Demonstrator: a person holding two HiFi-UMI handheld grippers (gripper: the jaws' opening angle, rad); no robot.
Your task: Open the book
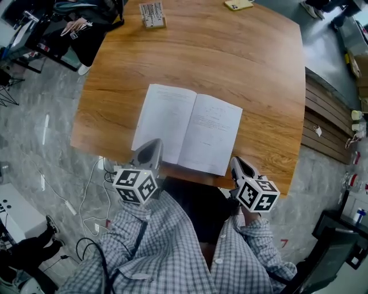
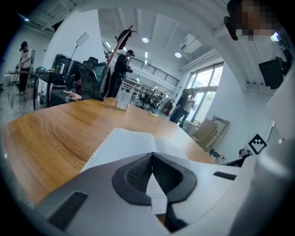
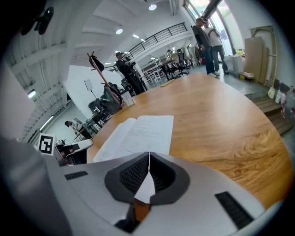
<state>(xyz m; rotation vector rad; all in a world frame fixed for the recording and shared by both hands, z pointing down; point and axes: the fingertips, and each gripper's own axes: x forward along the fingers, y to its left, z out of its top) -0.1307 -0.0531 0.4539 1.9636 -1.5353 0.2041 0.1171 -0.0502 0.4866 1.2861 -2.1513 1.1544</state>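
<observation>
A white book (image 1: 187,129) lies open and flat on the wooden table (image 1: 230,63), its two printed pages facing up and its near edge close to the table's front. My left gripper (image 1: 153,146) hovers at the book's near left corner with its jaws shut and nothing between them. At the near right corner my right gripper (image 1: 235,163) is also shut and empty. In the left gripper view the left gripper (image 2: 152,155) points over the open book (image 2: 124,140). The right gripper view shows the right gripper (image 3: 148,155) closed in front of the book (image 3: 138,131).
A small printed card stand (image 1: 152,14) and a yellow phone (image 1: 238,4) sit at the table's far edge. A person sits beyond the far left corner. Cables (image 1: 92,201) trail on the floor to the left of my legs. Wooden steps lie to the right.
</observation>
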